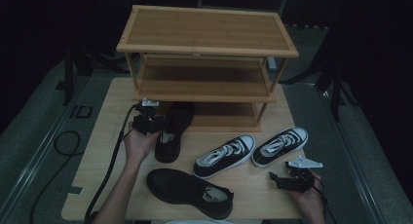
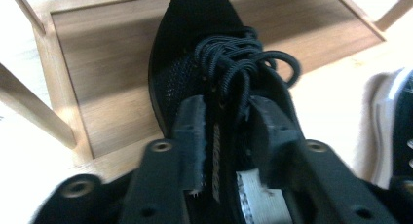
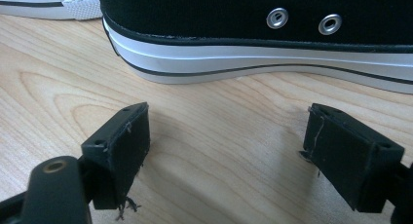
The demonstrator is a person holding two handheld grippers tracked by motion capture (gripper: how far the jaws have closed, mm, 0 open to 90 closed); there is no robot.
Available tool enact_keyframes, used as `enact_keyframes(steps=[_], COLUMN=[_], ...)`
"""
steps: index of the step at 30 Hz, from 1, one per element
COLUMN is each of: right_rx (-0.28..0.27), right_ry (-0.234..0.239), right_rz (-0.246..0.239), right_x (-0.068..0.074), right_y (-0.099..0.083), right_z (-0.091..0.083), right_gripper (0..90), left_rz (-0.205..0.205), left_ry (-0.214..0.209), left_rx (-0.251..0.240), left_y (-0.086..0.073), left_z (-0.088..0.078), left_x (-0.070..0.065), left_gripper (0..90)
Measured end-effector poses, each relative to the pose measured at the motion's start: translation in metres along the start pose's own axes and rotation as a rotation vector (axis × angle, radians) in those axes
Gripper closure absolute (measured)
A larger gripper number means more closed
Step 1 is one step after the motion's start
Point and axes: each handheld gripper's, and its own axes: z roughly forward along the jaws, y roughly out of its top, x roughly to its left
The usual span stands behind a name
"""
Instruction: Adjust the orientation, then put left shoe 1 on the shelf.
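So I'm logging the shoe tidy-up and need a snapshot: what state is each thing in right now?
Left gripper: open, jaws either side of the black mesh shoe's tongue, not pressing.
Black mesh shoe: laced, toe on the rack's bottom shelf, heel on the table.
Second black shoe: on the table, unheld.
Two black-and-white sneakers: upright on the table, laced.
Right gripper: open, empty, by a sneaker.
Shoe rack: upper shelves bare.

The person's left hand (image 1: 138,142) reaches forward from an outstretched bare forearm, its black two-jaw left gripper (image 1: 155,122) parted, while the right hand (image 1: 308,194) rests low near the wooden table's (image 1: 104,136) front-right corner, black right gripper (image 1: 273,177) spread wide.
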Motion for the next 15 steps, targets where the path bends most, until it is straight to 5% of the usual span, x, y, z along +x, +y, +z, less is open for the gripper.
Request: enact_keyframes(steps=[7, 15], right_rx=[0.000, 0.000], right_ry=[0.000, 0.000], right_rz=[0.000, 0.000], right_x=[0.000, 0.000], right_y=[0.000, 0.000], right_z=[0.000, 0.000], right_gripper=[17.0, 17.0], left_rz=[0.086, 0.113], left_ry=[-0.052, -0.101], left_rx=[-0.049, -0.035], left_y=[-0.020, -0.053], left_z=[-0.037, -0.059], left_x=[0.002, 0.008], left_gripper=[57.4, 58.0])
